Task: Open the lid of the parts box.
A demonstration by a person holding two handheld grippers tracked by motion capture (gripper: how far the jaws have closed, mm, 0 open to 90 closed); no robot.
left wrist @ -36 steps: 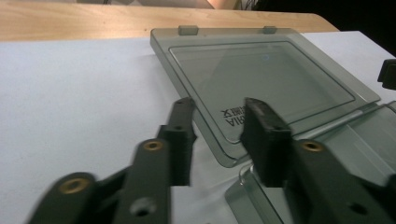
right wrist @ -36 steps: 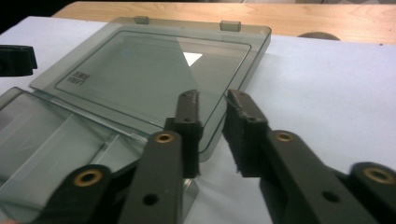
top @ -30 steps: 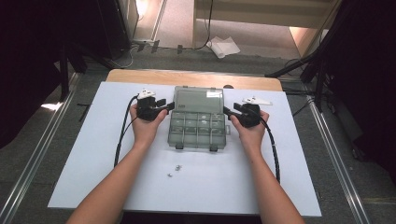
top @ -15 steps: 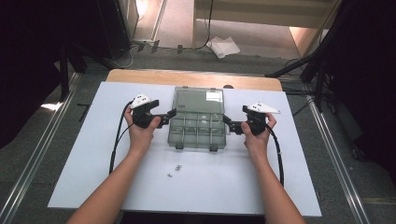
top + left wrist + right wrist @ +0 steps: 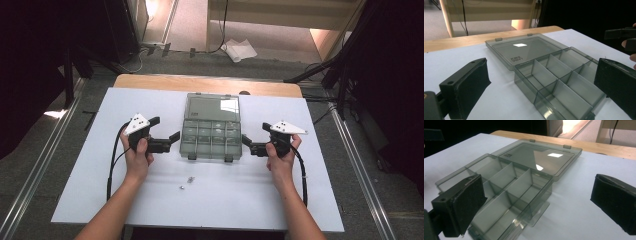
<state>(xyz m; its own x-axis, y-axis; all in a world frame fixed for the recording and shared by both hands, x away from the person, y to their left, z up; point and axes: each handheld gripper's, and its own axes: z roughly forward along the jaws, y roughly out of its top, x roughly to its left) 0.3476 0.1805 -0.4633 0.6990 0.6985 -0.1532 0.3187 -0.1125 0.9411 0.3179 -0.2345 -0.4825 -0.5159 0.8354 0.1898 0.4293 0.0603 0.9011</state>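
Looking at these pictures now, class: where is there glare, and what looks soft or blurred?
Left and right gripper views: bright glare patch on the smoky transparent plastic organiser box's open lid; near black jaws soft. High view: same lid glare, surroundings dark.

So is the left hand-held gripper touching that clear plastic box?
Apart. In the high view, bare white table shows between the left hand-held gripper and the compartment box; its jaws stand open, holding nothing.

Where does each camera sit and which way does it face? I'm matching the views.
High view: above the near table edge, looking forward and down on the box; forearms, left gripper, right gripper.
Left gripper view: along its open jaws, from the box's left.
Right gripper view: along its open jaws, from its right.
All share the box.
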